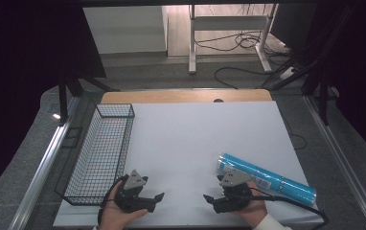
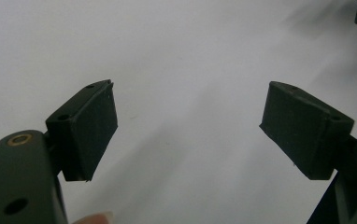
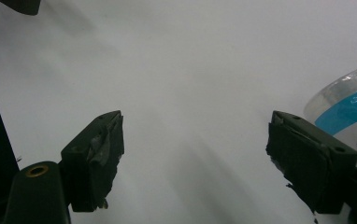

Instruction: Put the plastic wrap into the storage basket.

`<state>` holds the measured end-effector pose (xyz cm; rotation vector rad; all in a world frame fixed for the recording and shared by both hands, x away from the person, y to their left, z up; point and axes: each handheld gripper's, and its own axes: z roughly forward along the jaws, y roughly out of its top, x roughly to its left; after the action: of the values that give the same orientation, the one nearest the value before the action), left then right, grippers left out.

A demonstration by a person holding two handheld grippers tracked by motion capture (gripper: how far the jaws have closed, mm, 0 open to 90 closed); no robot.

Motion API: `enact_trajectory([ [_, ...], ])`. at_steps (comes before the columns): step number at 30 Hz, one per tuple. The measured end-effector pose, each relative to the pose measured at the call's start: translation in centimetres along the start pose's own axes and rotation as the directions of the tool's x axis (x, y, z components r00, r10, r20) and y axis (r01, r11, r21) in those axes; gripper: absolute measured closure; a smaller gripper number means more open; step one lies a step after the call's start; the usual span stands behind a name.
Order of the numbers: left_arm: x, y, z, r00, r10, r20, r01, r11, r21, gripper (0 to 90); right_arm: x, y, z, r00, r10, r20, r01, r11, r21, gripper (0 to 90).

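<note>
I see my left claw (image 1: pixel 154 197) spread wide over the bare white surface (image 1: pixel 190 143), beside the wire basket (image 1: pixel 102 151) along its left edge. My right claw (image 1: pixel 210 199) gapes wide too, holding nothing, with the blue roll (image 1: pixel 267 178) lying just beside it.

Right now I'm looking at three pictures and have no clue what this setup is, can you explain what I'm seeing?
There is no robot here. A person sits at a white table holding a hand-operated claw in each hand. The high view looks down from above: the left claw and the right claw both rest near the table's front edge. The other two pictures come from cameras riding on each claw, looking along its black jaws. Both claws are open and hold nothing. A wire basket stands at the left, and a blue roll in clear wrap lies beside the right hand.
</note>
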<state>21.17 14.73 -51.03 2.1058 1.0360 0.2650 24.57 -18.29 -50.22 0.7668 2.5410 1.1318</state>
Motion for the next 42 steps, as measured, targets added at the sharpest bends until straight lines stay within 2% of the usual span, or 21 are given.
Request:
enact_trajectory([
  [12, -0.1, 0.0, -0.1, 1.0000, 0.000, -0.003, 0.000, 1.0000, -0.001, 18.0, 0.0, 0.2, -0.4, 0.9998, -0.010, 0.017, 0.010, 1.000, -0.017, 19.7],
  [16, -0.1, -0.1, 0.0, 1.0000, 0.001, -0.004, -0.001, 1.0000, 0.002, 18.0, 0.1, 0.3, -0.7, 0.9989, -0.030, 0.035, 0.031, 0.999, -0.026, 20.3],
  [18, -0.1, -0.1, 0.0, 1.0000, 0.003, -0.004, -0.003, 1.0000, 0.003, 18.0, 0.0, 0.5, -1.1, 0.9968, -0.046, 0.065, 0.048, 0.999, -0.025, 20.5],
  [21, -0.1, -0.1, -0.1, 1.0000, 0.003, -0.004, -0.003, 1.0000, 0.001, 18.0, -0.2, 0.8, -1.7, 0.9961, -0.050, 0.072, 0.051, 0.998, -0.023, 21.6],
  [22, -0.1, 0.0, -0.1, 1.0000, 0.002, -0.004, -0.002, 1.0000, 0.000, 18.0, -0.4, 1.4, -2.7, 0.9955, -0.050, 0.080, 0.053, 0.998, -0.035, 22.6],
  [25, -0.1, 0.0, -0.1, 1.0000, -0.004, -0.002, 0.004, 1.0000, -0.003, 18.0, -0.8, 2.0, -3.6, 0.9943, -0.061, 0.088, 0.064, 0.997, -0.032, 23.2],
  [27, 0.0, 0.0, -0.1, 1.0000, -0.004, 0.001, 0.004, 1.0000, -0.003, 18.0, -1.3, 2.7, -4.8, 0.9920, -0.093, 0.085, 0.094, 0.996, -0.007, 23.7],
  [29, 0.0, 0.0, -0.1, 1.0000, -0.002, 0.001, 0.002, 1.0000, -0.002, 18.0, -1.5, 2.9, -5.2, 0.9901, -0.109, 0.089, 0.108, 0.994, 0.009, 23.5],
  [30, -0.1, 0.0, -0.1, 1.0000, -0.001, 0.002, 0.001, 1.0000, -0.003, 18.0, -1.9, 3.4, -6.1, 0.9834, -0.145, 0.108, 0.141, 0.989, 0.047, 23.2],
  [39, 0.0, 0.0, -0.2, 1.0000, -0.008, 0.003, 0.008, 1.0000, -0.005, 17.9, -3.8, 4.6, -8.4, 0.9811, -0.158, 0.111, 0.147, 0.984, 0.105, 22.6],
  [42, 0.0, 0.0, -0.2, 1.0000, -0.009, 0.003, 0.009, 1.0000, -0.005, 17.9, -5.0, 4.6, -9.2, 0.9810, -0.155, 0.117, 0.136, 0.979, 0.154, 22.5],
])
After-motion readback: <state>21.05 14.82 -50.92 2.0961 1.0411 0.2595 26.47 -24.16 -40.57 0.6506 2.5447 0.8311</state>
